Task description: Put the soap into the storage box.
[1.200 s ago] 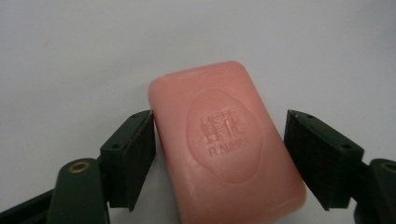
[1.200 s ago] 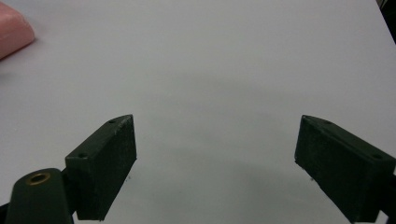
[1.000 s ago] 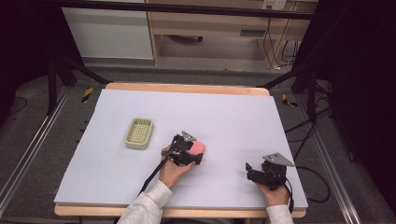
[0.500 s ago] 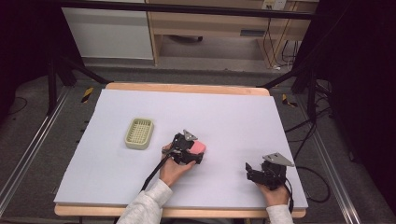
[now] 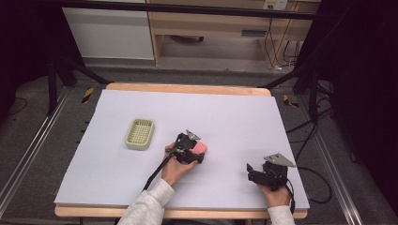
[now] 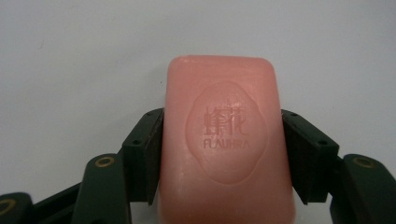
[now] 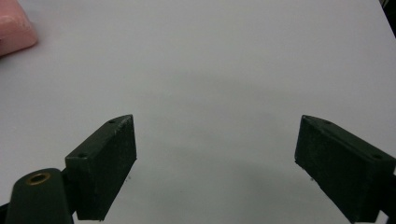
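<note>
We count one pink soap bar [image 6: 226, 149], one small yellow-green soap dish [image 5: 140, 134] with a grid top, and two black claws. We use the dish as our marker. The soap is to the right of the dish, a little nearer the person, and well apart from it. The left claw [image 5: 197, 151] pinches the soap from both sides, and in the left gripper view we see its two black pads pressed flat on the long edges of the bar. The bar has an oval stamp with letters on its top face. The right claw [image 5: 251, 171] is much farther right of the dish, near the front edge of the desk, and its jaws are spread wide with only bare desk between them. In the right gripper view a pink corner of the soap peeks in at the top left. We see two hands, one on each claw, with light sleeves. The desk [image 5: 234, 117] has a pale lilac sheet on a wooden top. Past the dish, beyond the far edge of the desk, the room is dark, with a grey floor, black stand legs, some cables, and a wooden cabinet.
</note>
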The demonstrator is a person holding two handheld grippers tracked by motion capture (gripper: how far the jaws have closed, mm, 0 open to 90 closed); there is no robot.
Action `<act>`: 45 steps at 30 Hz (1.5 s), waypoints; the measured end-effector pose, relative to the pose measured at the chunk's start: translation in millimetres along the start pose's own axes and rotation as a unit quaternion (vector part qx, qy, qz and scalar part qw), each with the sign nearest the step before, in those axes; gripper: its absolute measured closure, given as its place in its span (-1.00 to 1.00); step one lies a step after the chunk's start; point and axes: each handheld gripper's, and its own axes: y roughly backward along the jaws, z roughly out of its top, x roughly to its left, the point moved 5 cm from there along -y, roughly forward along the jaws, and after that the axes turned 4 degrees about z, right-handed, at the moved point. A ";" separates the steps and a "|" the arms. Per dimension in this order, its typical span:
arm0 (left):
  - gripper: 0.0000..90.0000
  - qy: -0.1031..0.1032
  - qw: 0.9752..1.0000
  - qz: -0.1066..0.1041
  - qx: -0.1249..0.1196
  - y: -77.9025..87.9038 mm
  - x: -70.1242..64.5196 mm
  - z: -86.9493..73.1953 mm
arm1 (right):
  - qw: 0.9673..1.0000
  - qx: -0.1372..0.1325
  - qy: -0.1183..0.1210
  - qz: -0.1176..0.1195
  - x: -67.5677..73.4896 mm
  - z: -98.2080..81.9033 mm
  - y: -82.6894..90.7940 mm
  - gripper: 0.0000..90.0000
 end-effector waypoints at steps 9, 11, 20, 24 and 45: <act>-0.18 -0.001 1.000 0.001 0.004 4.5 2.8 0.1 | 1.000 0.000 -0.001 0.000 -0.6 -0.1 0.2 -0.72; -0.17 0.001 1.000 -0.003 -0.001 8.7 3.3 1.0 | 1.000 0.000 0.000 0.000 -0.6 -0.1 0.2 -0.72; -0.17 -0.002 1.000 -0.011 -0.016 32.5 10.9 1.7 | 1.000 -0.001 -0.002 -0.002 -1.0 0.0 0.4 -0.72; -0.17 -0.003 1.000 -0.012 -0.020 43.4 17.5 -3.0 | 1.000 -0.001 -0.001 -0.004 -1.5 -0.1 0.6 -0.72; -0.17 0.025 0.999 0.011 -0.047 91.6 63.1 -22.5 | 1.000 0.000 -0.003 -0.007 -1.8 -0.3 0.3 -0.72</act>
